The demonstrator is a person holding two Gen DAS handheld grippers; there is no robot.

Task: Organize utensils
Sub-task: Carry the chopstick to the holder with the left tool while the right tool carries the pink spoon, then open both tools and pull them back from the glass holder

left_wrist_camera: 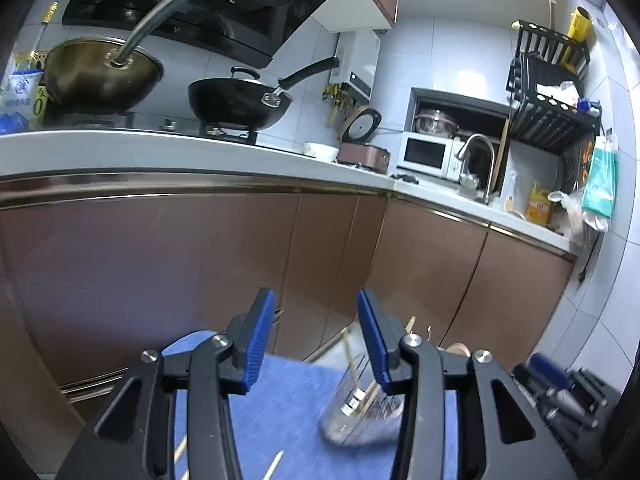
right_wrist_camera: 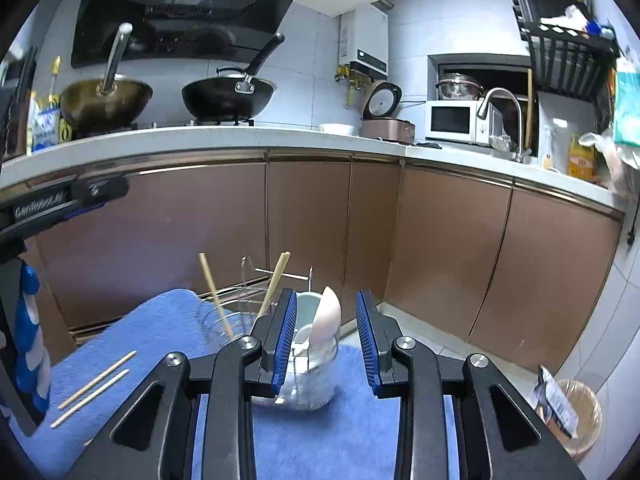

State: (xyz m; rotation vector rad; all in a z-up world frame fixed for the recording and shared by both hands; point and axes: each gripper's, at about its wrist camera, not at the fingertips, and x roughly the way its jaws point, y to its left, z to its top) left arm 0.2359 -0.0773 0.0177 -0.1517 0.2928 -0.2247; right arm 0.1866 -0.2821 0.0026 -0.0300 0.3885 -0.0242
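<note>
Hovering with both the left claw and right claw open and empty, the person is sorting chopsticks, 2 chopsticks lying near the blue mat's left edge needing pickup toward the glass jar.

a home kitchen: woks on a stove, microwave, sink tap, brown cabinets under the counter

Blue towel, tan chopsticks, white spoon.
</note>
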